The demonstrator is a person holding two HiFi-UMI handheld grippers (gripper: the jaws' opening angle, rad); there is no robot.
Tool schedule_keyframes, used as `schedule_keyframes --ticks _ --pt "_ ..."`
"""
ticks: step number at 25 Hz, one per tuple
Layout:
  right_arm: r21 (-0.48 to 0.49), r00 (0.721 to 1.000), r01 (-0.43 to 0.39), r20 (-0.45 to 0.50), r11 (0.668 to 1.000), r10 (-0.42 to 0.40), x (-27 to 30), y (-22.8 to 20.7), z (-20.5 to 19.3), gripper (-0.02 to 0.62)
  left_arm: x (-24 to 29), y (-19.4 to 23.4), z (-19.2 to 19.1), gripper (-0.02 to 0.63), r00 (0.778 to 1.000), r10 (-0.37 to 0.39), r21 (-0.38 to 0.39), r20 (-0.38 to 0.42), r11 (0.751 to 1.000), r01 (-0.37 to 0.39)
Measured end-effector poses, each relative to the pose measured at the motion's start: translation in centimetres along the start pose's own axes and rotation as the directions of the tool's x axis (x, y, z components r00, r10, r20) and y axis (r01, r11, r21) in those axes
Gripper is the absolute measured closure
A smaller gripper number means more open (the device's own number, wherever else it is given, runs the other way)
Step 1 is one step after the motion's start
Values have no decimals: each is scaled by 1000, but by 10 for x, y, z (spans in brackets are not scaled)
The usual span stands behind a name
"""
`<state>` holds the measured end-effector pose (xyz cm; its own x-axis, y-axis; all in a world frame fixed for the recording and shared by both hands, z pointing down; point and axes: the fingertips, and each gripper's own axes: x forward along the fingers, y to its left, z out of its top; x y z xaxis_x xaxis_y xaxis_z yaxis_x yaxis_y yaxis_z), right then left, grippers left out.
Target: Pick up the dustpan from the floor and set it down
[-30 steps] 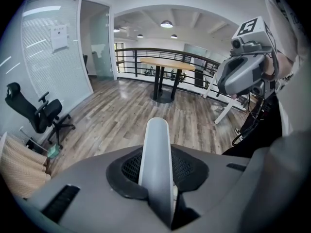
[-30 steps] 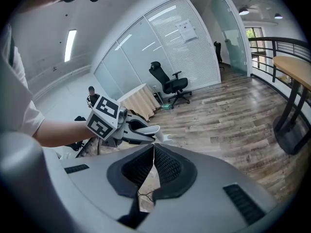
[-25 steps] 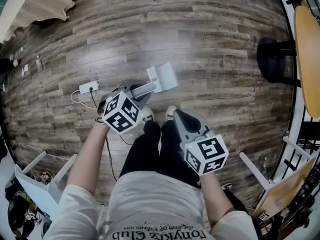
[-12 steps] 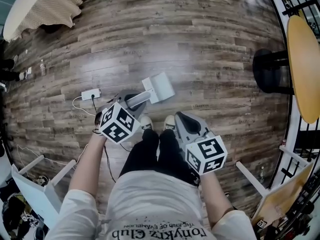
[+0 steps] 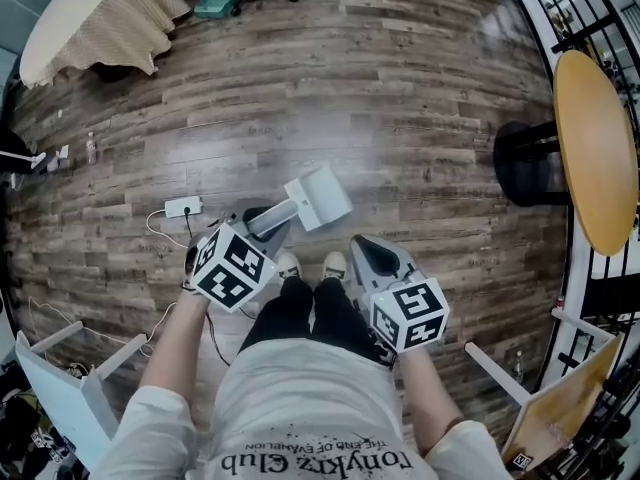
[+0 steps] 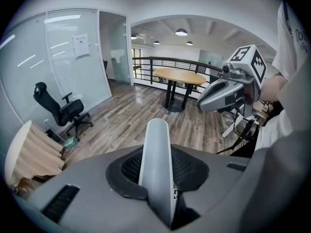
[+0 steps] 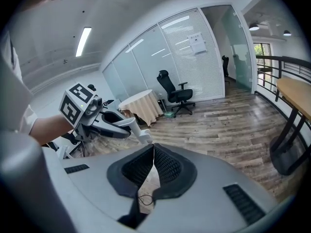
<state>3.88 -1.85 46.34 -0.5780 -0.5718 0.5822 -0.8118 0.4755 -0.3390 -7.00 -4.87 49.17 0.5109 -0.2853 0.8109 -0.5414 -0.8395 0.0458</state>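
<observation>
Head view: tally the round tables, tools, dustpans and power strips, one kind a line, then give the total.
Round tables: 2 (wooden round table, cloth-draped round table)
Tools: 2 (left tool, right tool)
Dustpan: 1
Power strip: 1
Total: 6
</observation>
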Motion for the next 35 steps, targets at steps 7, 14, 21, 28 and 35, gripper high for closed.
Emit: schedule_keyframes --ticks 7,14,21,28,35 --pt "-28 1000 -13 17 1000 13 -20 16 3 569 -29 -18 15 494 999 49 -51 12 998 -48" --pt "-47 999 -6 42 999 8 -34 22 14 570 -50 -30 23 493 997 73 -77 9 994 -72" --pt "-57 998 -8 67 998 12 -45 31 16 569 -63 -44 18 494 996 88 -94 4 992 -87" --pt "-68 996 -15 81 998 20 -48 38 21 570 -72 -47 15 494 996 91 -101 0 991 -91" --pt "-71 996 -15 85 997 21 -50 40 22 569 -77 -46 16 492 995 103 -103 1 989 -103"
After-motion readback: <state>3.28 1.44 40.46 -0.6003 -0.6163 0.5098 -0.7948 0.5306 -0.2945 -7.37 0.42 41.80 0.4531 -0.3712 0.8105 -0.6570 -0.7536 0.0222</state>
